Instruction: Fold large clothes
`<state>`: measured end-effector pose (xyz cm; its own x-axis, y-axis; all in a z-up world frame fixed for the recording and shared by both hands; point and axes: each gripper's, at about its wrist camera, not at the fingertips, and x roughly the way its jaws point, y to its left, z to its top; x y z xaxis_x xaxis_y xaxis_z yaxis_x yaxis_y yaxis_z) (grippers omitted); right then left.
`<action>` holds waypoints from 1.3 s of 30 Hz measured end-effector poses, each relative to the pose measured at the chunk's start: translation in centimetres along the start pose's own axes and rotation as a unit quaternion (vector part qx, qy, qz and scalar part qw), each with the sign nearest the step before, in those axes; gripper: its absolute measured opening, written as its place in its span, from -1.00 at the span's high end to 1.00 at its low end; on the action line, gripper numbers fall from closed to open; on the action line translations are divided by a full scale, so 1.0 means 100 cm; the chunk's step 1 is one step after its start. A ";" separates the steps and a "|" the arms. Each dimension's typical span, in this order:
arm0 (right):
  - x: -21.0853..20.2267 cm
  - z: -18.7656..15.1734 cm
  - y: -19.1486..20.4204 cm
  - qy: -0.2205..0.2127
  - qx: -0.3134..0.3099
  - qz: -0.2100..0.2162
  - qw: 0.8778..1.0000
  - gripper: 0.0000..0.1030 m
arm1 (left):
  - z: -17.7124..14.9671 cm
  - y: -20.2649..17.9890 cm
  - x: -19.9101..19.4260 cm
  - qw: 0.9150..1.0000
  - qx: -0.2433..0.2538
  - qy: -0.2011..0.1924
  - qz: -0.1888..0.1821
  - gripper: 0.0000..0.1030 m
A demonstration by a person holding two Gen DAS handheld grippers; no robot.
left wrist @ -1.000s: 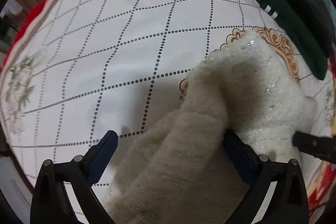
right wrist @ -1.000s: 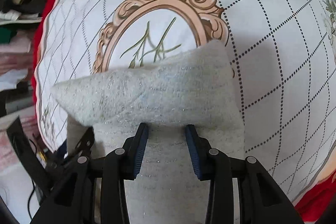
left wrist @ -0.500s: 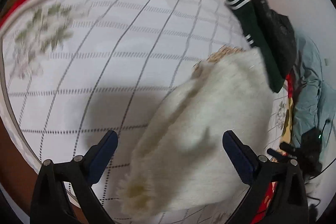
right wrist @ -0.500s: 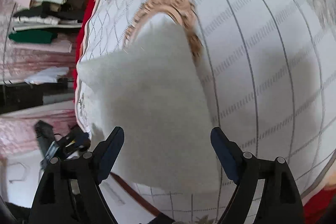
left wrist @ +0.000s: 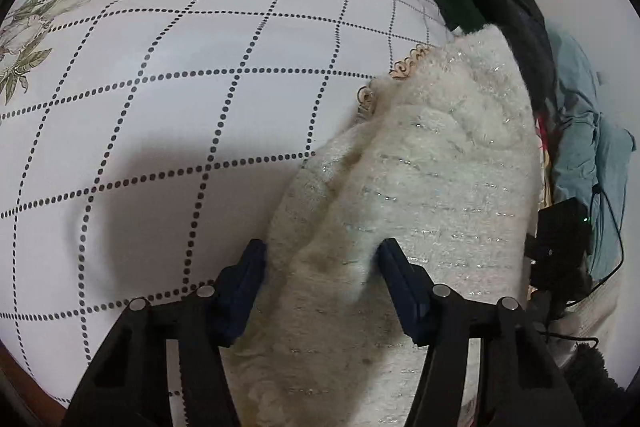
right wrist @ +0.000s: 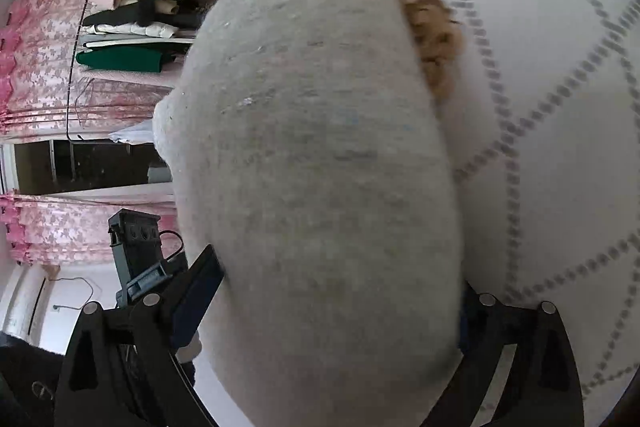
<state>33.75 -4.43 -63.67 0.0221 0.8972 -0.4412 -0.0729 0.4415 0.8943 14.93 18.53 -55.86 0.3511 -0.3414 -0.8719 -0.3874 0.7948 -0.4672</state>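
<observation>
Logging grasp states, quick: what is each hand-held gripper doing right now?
Left hand-held gripper: partly closed around a fold of the fluffy white knitted sweater.
Right hand-held gripper: open, sweater between its fingers.

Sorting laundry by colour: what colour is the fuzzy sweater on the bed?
Cream-white with faint silvery flecks; the sweater shows best in the left wrist view.

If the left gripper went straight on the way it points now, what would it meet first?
The fuzzy white sweater: its bunched fabric already lies between the left gripper fingers and extends ahead. Beyond lies the bedspread, though depth is unclear.
</observation>
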 end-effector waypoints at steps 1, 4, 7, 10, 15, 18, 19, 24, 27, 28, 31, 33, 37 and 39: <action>-0.003 -0.002 0.002 0.000 0.011 0.007 1.000 -0.59 | 0.001 0.004 -0.001 1.000 -0.004 0.001 0.000 -0.10; -0.008 -0.005 0.006 -0.006 0.064 0.042 0.997 -0.20 | 0.009 0.011 -0.006 1.000 -0.009 0.006 -0.006 -0.12; -0.021 -0.020 0.009 0.014 0.082 0.080 0.993 -0.18 | 0.014 0.019 -0.006 0.999 -0.009 0.022 -0.028 -0.15; -0.010 -0.028 0.005 0.047 0.069 0.027 0.996 -0.67 | 0.015 0.021 -0.007 0.999 0.001 0.031 -0.036 -0.19; 0.019 -0.022 0.001 0.048 0.070 0.034 0.996 -0.81 | 0.010 0.001 -0.013 0.999 0.041 0.013 -0.001 0.16; 0.017 -0.020 0.009 0.023 0.081 0.054 0.995 -0.33 | 0.017 0.002 -0.027 0.999 0.044 -0.012 0.017 0.44; 0.015 -0.022 0.011 0.018 0.085 0.060 0.994 -0.25 | 0.020 0.005 -0.033 0.999 0.036 -0.018 0.011 0.51; 0.002 -0.031 0.026 -0.006 0.097 0.083 0.992 -0.10 | 0.029 0.004 -0.057 0.999 0.041 -0.023 0.003 0.57; -0.016 -0.031 0.042 -0.021 0.096 0.094 0.991 -0.07 | 0.041 -0.003 -0.063 0.999 0.046 -0.016 -0.009 0.57; -0.022 -0.032 0.046 -0.025 0.096 0.095 0.991 -0.07 | 0.047 -0.005 -0.067 0.999 0.049 -0.013 -0.015 0.57; -0.037 -0.030 0.065 -0.041 0.094 0.099 0.990 -0.06 | 0.062 -0.013 -0.084 0.997 0.065 -0.003 -0.028 0.57; -0.048 -0.025 0.079 -0.055 0.095 0.101 0.989 -0.05 | 0.078 -0.026 -0.093 0.996 0.083 0.002 -0.034 0.57; -0.089 -0.003 0.113 -0.088 0.092 0.114 0.985 -0.05 | 0.123 -0.061 -0.123 0.991 0.128 0.006 -0.049 0.57; -0.115 0.018 0.132 -0.113 0.089 0.124 0.982 -0.05 | 0.149 -0.086 -0.139 0.986 0.155 0.001 -0.058 0.57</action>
<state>34.29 -8.92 -46.64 0.2488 0.9480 -0.1984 0.0710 0.1865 0.9799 26.05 23.96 -37.54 0.3756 -0.4408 -0.8152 -0.0659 0.8647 -0.4979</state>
